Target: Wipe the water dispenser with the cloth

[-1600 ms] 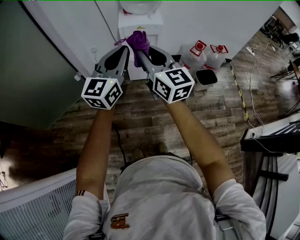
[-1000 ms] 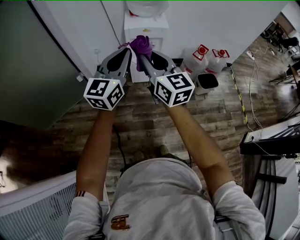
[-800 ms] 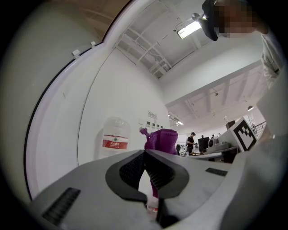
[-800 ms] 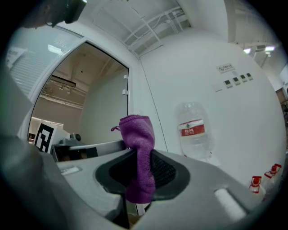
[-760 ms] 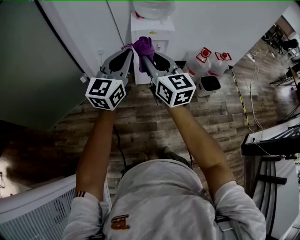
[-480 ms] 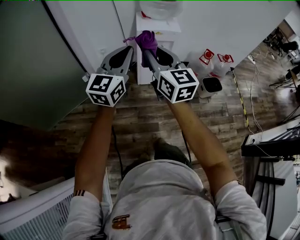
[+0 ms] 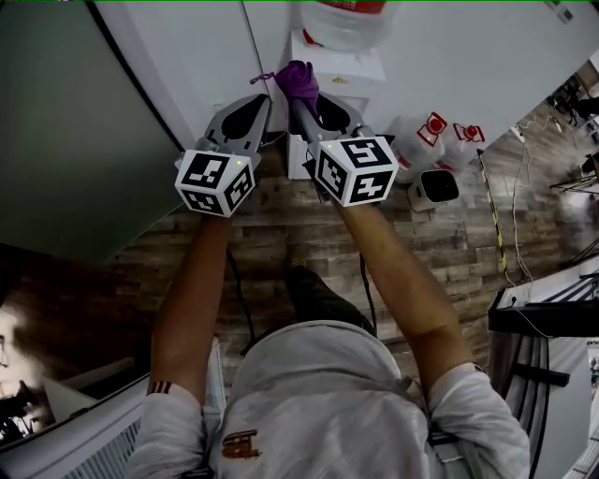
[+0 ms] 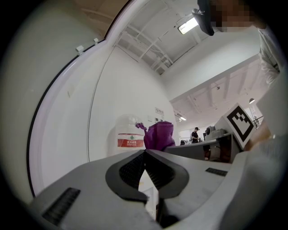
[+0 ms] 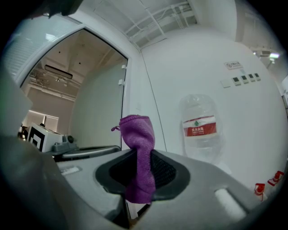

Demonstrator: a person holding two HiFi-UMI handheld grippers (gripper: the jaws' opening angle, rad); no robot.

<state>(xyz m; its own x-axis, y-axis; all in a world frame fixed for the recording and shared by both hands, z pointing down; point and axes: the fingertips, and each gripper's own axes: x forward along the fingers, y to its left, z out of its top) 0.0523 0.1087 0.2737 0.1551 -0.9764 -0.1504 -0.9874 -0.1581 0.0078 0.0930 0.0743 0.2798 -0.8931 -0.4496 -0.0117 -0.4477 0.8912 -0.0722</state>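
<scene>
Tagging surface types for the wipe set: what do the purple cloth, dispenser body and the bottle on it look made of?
Cloth: soft napped fabric, probably microfibre; fuzzy surface, folds limply in the right tool.
Dispenser body: smooth white casing, likely plastic, possibly painted metal; no visible texture.
Bottle: clear plastic, judging by the see-through wall; red label.

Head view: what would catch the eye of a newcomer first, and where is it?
The purple cloth stands out first, pinched in the right tongs at the top centre. Just beyond it the white water dispenser stands against the wall, with a clear bottle on top. The left tongs are shut and empty, close beside the right ones.
</scene>
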